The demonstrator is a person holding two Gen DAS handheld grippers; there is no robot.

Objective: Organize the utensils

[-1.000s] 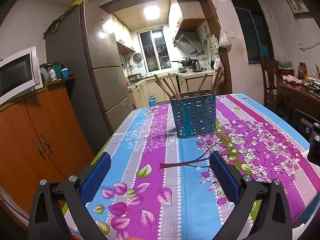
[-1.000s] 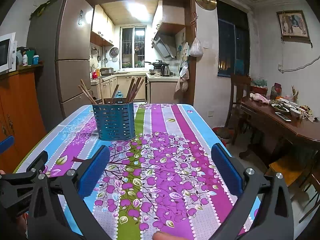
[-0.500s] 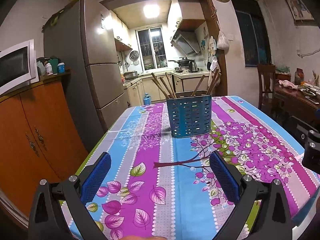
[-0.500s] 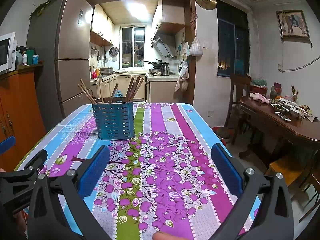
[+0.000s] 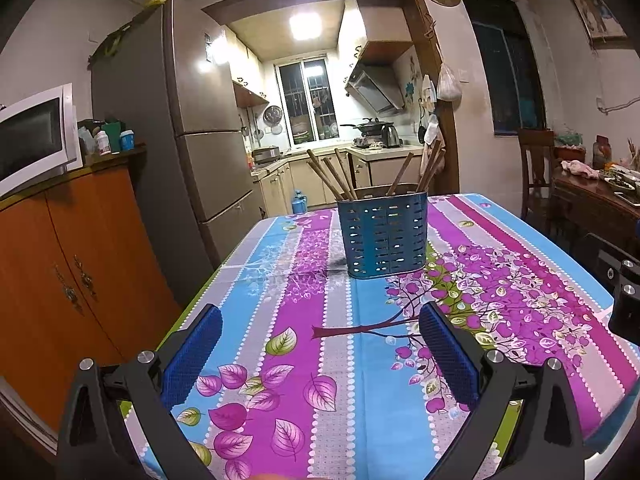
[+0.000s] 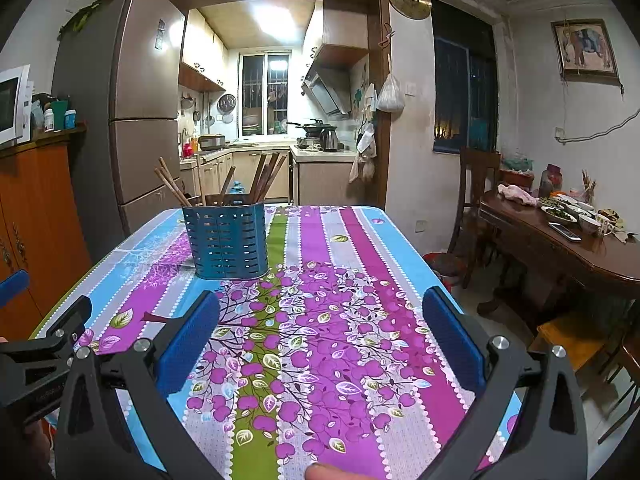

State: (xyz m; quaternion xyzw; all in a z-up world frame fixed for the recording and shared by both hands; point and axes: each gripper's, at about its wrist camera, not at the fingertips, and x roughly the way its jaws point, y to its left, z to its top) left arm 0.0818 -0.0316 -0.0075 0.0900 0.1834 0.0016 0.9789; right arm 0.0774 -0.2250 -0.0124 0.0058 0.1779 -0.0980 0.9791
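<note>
The blue slotted holder [image 5: 383, 236] stands upright on the surface [image 5: 340, 360], toward its far end. Wooden chopsticks [image 5: 332, 178] stand in it in two clusters, one leaning left and one leaning right, with their long axes steeply upright and their tips fanned outward. No loose utensil is visible on the cloth in either view.

Left gripper [image 5: 320, 354]: jaws spread wide, nothing between the pads. It hovers above the near edge of the surface. The holder lies straight ahead of it, slightly right of the jaw centreline, and well apart.

Right gripper [image 6: 322, 342]: jaws spread wide, nothing held. The holder [image 6: 226, 240] lies ahead and to its left, on a line just outside the left pad, also well apart. A fingertip [image 6: 326, 472] shows at the bottom edge of this view.

Both grippers sit side by side at a similar range. The left one faces the holder more squarely, so it appears to be the better aligned of the two.

This layout fits two stages: chopsticks already gathered in the holder, or chopsticks awaiting sorting between its sections. The views do not settle which.
</note>
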